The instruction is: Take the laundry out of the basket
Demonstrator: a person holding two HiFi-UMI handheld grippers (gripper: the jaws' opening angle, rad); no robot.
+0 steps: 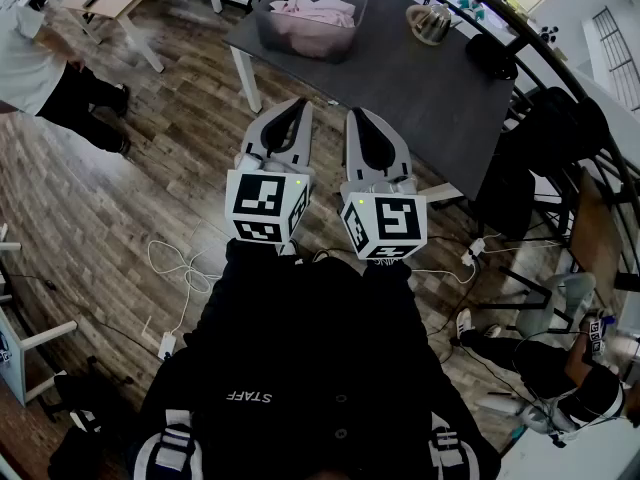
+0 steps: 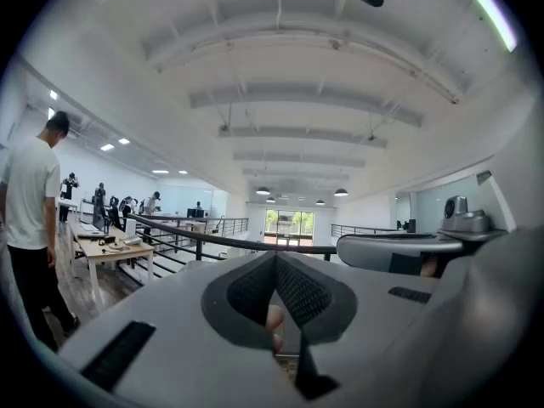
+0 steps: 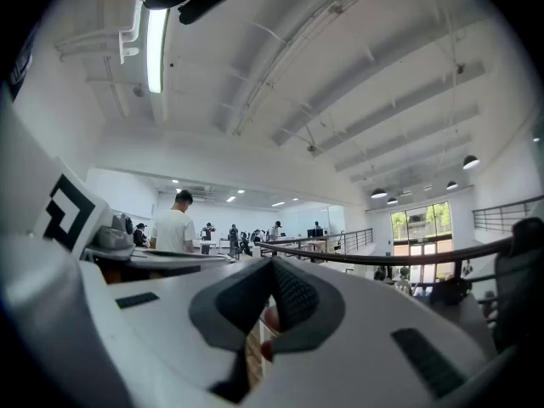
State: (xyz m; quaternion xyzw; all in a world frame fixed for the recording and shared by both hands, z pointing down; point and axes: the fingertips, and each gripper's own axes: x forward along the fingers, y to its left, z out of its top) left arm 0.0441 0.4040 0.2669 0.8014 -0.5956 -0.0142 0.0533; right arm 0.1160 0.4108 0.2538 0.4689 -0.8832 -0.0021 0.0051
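A grey plastic basket [image 1: 268,26] stands at the far left end of a dark table [image 1: 410,88] and holds pale pink laundry [image 1: 318,10]. Both grippers are held close to my body over the wooden floor, short of the table and pointing toward it. The left gripper [image 1: 293,106] has its jaws together with nothing between them. Beside it, the right gripper [image 1: 358,116] is likewise shut and empty. In the left gripper view, the left gripper [image 2: 274,260] aims up at the ceiling and a railing. In the right gripper view, the right gripper [image 3: 272,263] does the same. Neither gripper view shows the basket.
A rounded beige object [image 1: 430,23] and a black item [image 1: 492,56] lie on the table's far side. A black railing [image 1: 560,63] curves behind it, with a dark chair [image 1: 555,138] at right. A person in a white shirt [image 1: 30,63] stands far left. White cables [image 1: 185,268] trail on the floor.
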